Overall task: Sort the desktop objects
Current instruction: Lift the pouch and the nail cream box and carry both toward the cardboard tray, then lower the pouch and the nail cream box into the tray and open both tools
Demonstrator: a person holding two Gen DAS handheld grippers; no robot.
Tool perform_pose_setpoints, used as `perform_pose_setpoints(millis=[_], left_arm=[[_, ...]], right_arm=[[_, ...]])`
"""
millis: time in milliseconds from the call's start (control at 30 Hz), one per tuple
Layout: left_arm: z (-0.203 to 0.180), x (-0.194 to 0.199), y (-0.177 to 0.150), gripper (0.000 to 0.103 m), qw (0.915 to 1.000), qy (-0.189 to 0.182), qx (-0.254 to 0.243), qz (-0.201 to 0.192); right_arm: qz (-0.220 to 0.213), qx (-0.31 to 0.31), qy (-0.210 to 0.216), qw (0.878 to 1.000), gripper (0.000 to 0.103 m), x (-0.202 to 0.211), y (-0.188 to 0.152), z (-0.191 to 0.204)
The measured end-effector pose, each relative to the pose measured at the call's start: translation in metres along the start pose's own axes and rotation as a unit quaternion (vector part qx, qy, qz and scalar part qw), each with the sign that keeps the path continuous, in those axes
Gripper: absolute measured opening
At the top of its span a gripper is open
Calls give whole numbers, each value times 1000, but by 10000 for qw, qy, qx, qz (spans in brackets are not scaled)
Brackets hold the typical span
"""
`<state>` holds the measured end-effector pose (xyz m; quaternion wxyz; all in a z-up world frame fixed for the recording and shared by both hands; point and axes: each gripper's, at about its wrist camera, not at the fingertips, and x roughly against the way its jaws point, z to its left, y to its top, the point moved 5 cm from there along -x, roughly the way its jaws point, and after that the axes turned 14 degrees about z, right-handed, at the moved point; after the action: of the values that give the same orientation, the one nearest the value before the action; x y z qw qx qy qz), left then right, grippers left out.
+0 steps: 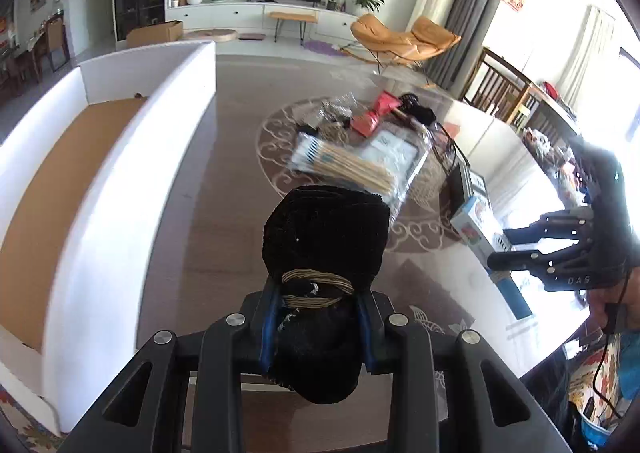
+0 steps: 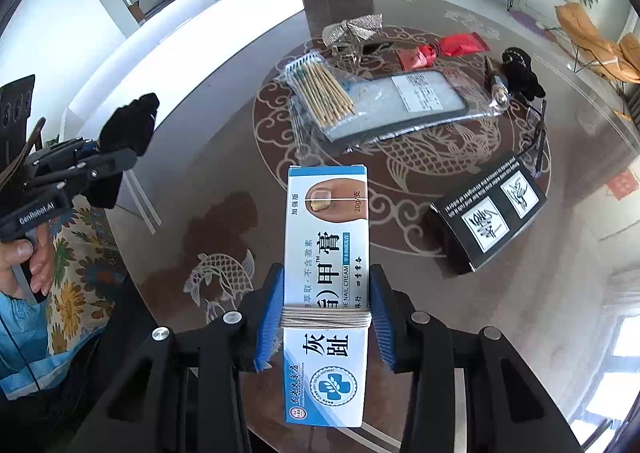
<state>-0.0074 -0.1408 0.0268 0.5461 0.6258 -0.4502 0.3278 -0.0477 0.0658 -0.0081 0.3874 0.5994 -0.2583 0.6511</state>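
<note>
Left gripper [image 1: 316,317]: its blue-padded fingers [image 1: 269,327] are pinched on a rolled black cloth [image 1: 326,237], which juts out past the fingertips and is held above the table; a tan cord is wound across the fingers over the cloth. Right gripper [image 2: 325,311]: its blue pads [image 2: 267,327] are clamped on both long sides of a blue-and-white ointment box [image 2: 326,253], likewise crossed by a wound cord and lifted clear of the surface.

Beneath both lies a glossy brown table [image 2: 216,157] with pale scroll and fish patterns. Just beyond the ointment box, to its right, a black box [image 2: 488,217] with two white labels rests on the table. Further out sits a loose cluster: a clear bag of cotton swabs [image 2: 324,93] lying partly over a flat plastic-wrapped packet [image 2: 416,101], a red wrapper [image 2: 444,47], a silvery crumpled bag [image 2: 352,29] and a small black fuzzy item [image 2: 520,73]. At the table's left edge stands a white open box [image 1: 120,157] with a brown floor. A hand [image 2: 28,265] grips the left gripper's handle.
</note>
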Motion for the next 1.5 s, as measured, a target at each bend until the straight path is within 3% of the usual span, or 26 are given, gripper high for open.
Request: perform_pose_setpoints(millis=[233,400,567,633,733,800,967,1100,1200,1267,1367,1500], left_arm=[[110,65,21,32,9941,518,842,-455],[198,74,19,32,9835,748,1617,-325],[248,70,16,32,9753,1164,1873,-142],[262,67,14,32,9729,1242,1946,-91],[280,58,9,32,9688,1249,2143,1],[288,51,6,32,9666,1237,2243,69],[298,38,-10,32,9630,1263,2367,251],[296,31,-22,32,9624,1254,2384,350],[288,33,-26,32,9634,1464,2226,308],[282,35,-27,32,9633,1497,2210,285],[274,36,-32,32,9652,1297,2253,274],[271,35,-43,32,9643,1325,2272,302]], right_arm=[[-455,356,416,9975,42,33,65,61],[-805,848,696,9907,42,58,128,140],[-1137,1255,1218,9780,42,73,191,237],[-1236,1346,1418,9729,42,68,213,275],[-1384,1518,1312,9698,42,46,239,322],[-1252,1585,1257,9713,42,18,249,346],[-665,1828,932,9765,42,-57,250,379],[-392,2169,570,9737,42,-90,235,389],[-479,2551,259,9654,42,-97,224,395],[-550,2638,326,9624,42,-95,220,398],[-541,2717,257,9605,42,-95,212,398],[-654,2999,-61,9517,42,-95,188,385]])
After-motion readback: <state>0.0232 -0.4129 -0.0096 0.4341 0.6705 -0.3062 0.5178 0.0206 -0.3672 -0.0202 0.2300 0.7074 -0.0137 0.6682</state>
